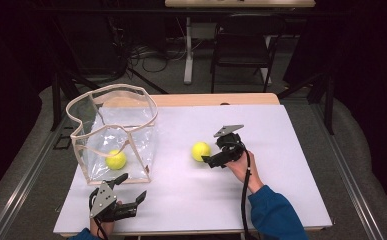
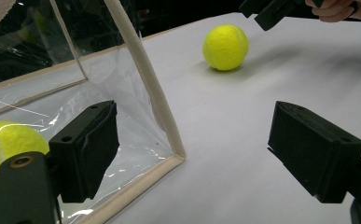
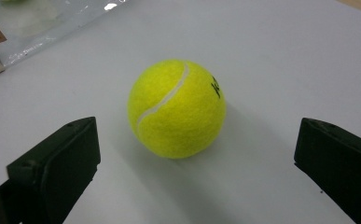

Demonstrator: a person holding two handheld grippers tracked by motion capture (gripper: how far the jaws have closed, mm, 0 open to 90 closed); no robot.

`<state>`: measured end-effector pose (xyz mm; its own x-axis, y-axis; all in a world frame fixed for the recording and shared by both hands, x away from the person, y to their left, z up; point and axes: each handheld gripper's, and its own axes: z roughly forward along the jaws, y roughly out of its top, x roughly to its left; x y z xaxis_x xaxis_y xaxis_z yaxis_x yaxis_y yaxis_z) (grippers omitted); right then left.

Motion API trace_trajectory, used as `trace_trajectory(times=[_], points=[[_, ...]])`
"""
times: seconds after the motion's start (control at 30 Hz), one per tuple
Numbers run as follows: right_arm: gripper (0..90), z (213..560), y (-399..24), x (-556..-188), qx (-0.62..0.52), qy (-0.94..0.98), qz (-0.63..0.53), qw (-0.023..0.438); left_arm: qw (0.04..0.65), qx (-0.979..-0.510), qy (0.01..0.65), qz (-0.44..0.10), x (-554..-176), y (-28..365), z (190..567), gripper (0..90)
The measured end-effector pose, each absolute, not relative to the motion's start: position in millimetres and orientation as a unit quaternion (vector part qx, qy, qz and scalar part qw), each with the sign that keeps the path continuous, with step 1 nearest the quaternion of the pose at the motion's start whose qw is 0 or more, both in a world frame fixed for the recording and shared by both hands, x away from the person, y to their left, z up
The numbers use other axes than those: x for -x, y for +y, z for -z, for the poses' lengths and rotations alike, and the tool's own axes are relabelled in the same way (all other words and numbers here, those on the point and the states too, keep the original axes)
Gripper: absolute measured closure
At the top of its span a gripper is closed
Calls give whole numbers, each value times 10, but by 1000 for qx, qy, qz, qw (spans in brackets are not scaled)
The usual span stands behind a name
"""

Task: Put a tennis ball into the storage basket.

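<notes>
While a tennis ball [image 1: 200,151] is left lying on the white surface [image 1: 281,165], to the right of the clear bag [image 1: 131,125], it is faced by the right tongs [image 1: 212,161], which are held open just beside it. A second ball [image 1: 116,159] is seen inside the bag. The left tongs [image 1: 131,192] are held open near the bag's front corner.

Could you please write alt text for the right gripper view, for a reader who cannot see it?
A yellow tennis ball rests on the white table, centred ahead of the open right gripper, whose two black jaws stand wide apart on either side without touching it. A corner of a clear plastic bag lies at the upper left.
</notes>
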<state>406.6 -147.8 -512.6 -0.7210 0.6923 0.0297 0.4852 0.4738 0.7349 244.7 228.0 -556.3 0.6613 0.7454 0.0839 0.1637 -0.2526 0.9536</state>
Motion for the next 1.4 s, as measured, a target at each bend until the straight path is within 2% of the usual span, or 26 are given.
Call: trace_trajectory(times=[0.8, 1.4], points=[[0, 5251, -1237, -4291, -344, 863, -355, 107, 528, -743, 306, -274, -2456, 2277, 5565, 160], [0, 5372, -1091, -4372, -347, 877, -313, 113, 529, -743, 306, -273, -2455, 2275, 5567, 159]])
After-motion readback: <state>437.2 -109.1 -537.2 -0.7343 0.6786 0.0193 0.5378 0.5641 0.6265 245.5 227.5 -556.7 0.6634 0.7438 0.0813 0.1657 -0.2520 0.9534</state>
